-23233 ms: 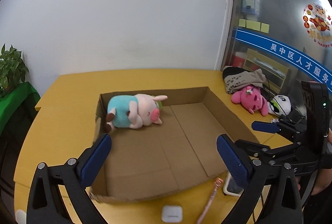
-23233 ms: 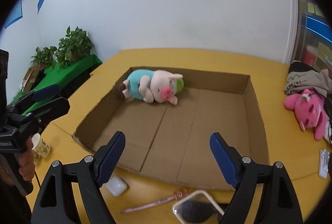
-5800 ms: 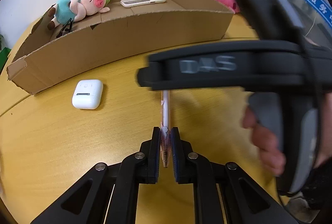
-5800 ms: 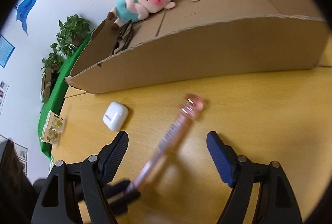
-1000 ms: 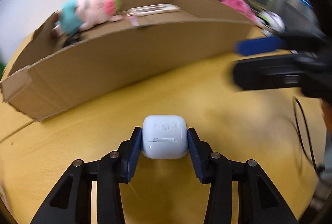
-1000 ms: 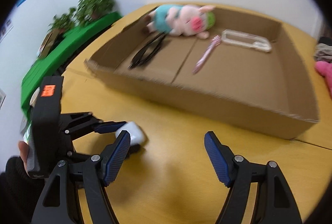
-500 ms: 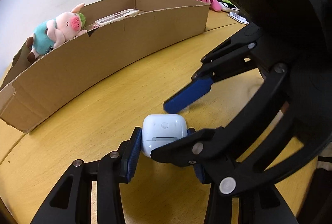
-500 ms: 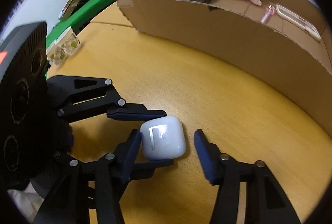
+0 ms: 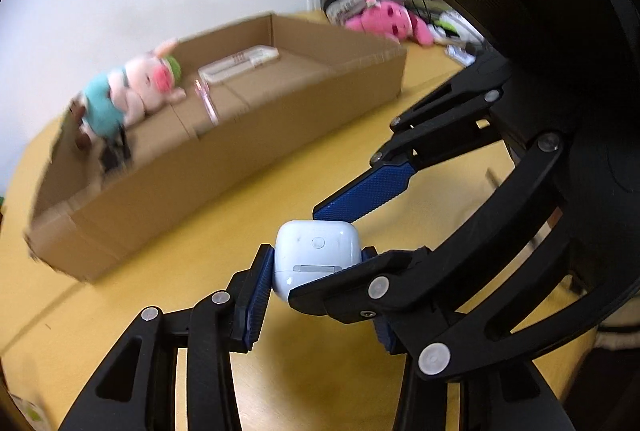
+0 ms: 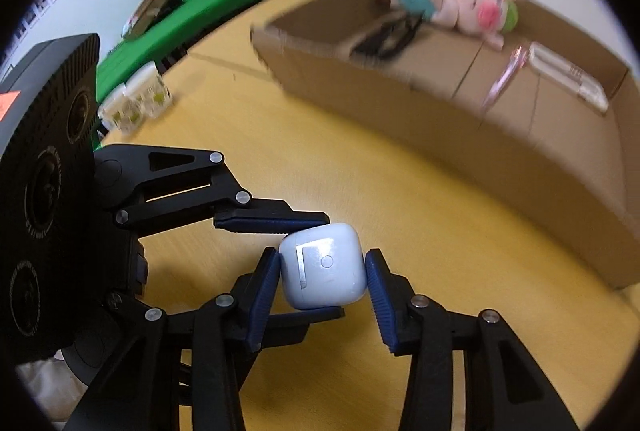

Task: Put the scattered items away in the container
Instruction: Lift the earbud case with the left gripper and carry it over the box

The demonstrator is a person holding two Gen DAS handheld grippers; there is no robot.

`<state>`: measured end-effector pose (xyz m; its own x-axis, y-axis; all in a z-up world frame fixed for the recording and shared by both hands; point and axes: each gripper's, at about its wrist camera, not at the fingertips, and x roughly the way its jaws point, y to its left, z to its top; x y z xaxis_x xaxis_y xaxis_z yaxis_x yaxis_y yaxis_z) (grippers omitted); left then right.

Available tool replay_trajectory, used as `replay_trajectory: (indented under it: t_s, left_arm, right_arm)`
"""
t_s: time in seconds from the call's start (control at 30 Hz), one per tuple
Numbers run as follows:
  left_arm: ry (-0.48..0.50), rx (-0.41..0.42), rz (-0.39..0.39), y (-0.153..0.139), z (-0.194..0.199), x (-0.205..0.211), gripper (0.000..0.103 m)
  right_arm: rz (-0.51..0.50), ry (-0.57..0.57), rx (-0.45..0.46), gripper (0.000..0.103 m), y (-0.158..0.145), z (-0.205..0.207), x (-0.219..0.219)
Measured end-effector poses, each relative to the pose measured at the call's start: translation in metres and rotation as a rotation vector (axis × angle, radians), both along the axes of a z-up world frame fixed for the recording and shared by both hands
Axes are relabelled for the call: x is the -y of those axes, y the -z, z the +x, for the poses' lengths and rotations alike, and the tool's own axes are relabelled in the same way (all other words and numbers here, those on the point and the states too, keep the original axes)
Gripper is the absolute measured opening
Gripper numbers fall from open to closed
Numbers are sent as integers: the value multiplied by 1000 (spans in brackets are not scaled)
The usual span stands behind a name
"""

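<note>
White earbud case (image 9: 316,255) held above the yellow counter (image 9: 168,255), caught from two sides at once. Left tongs (image 9: 314,283) clenched on it, blue pads pressing its flanks; in the right wrist view these same tongs (image 10: 288,263) enter from 9 o'clock, one finger over the case (image 10: 323,266), one under. Right tongs (image 10: 322,285) closed in on the case too, pads touching its left and right faces; in the left wrist view they (image 9: 336,243) reach in from 3 o'clock, one blue pad lying against the case's top edge. Cardboard box (image 9: 248,151) sits toward 11 o'clock of the case, apart from it. Inside: pig plush (image 9: 132,91) at the far left end, black glasses (image 10: 386,33) beside it, pink pen (image 10: 502,79) mid-floor, white phone case (image 10: 568,75) toward the right end. Background motion-blurred. Pink plush (image 9: 386,21) lies on the counter beyond the box.
</note>
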<state>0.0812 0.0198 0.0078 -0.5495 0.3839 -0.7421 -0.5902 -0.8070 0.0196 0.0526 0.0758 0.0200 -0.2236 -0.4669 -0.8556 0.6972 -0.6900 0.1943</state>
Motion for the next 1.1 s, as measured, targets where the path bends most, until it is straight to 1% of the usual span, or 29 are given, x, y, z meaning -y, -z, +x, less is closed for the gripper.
replay_trajectory:
  t_s: [0.13, 0.27, 0.47, 0.57, 0.63, 0.77, 0.87, 1.0, 1.1]
  left_arm:
    - [9, -70, -17, -33, -14, -7, 47]
    - [36, -135, -53, -60, -35, -22, 47]
    - [57, -229, -38, -106, -79, -44, 47]
    - [53, -249, -23, -123, -101, -54, 47]
    - [51, -254, -17, -131, -116, -61, 47]
    - [55, -250, -24, -139, -147, -81, 47]
    - [66, -230, -41, -137, -172, -93, 47]
    - [83, -178, -52, -124, -208, -104, 47]
    - [100, -123, -58, -105, -234, -112, 47]
  right_arm:
    - [-49, 22, -68, 43, -36, -12, -11]
    - [-50, 33, -132, 43, -66, -30, -25]
    - [-25, 36, -230, 43, -118, -64, -39]
    - [-29, 32, -250, 43, -140, -88, -49]
    - [-32, 31, -257, 43, -148, -104, -55]
    - [-37, 33, -263, 43, -159, -138, -68]
    - [-49, 40, -244, 43, -158, -168, -77]
    - [-55, 61, -196, 43, -142, -206, -87]
    - [-59, 84, -142, 43, -121, -234, -94]
